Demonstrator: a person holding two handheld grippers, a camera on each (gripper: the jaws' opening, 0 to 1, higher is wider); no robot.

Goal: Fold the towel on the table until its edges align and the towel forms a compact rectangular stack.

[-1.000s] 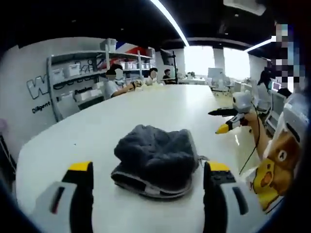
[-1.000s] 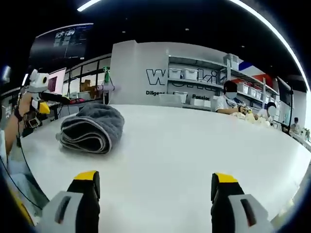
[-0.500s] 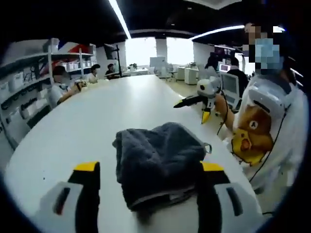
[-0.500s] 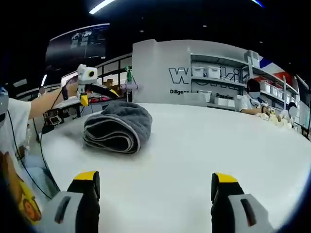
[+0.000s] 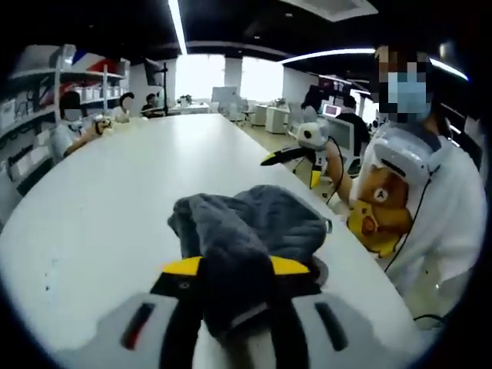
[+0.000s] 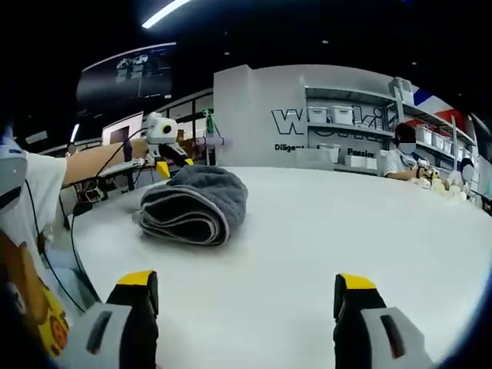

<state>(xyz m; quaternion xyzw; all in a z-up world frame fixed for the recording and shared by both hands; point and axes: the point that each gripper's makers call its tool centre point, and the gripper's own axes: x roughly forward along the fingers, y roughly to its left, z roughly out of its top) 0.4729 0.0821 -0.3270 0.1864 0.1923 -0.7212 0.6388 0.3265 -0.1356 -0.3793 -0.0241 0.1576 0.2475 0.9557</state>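
Observation:
A dark grey towel (image 5: 246,231) lies bunched and loosely folded on the white table (image 5: 108,192). My left gripper (image 5: 237,269) is shut on the towel's near edge, and cloth bulges up between its yellow-tipped jaws. In the right gripper view the same towel (image 6: 196,204) rests as a rolled bundle at the left, with the left gripper (image 6: 165,146) at its far end. My right gripper (image 6: 246,288) stands open over bare table (image 6: 346,231), well apart from the towel. It also appears as a white and yellow tool (image 5: 296,154) beyond the towel.
The person holding the grippers stands at the table's edge, in white with a bear picture (image 5: 377,219). Other people (image 5: 69,127) sit at the table's far end. Shelves with boxes (image 6: 346,115) line the wall behind.
My left gripper's jaws have closed in from both sides and now pinch the towel's near edge. In the right gripper view the left gripper has come in against the towel.

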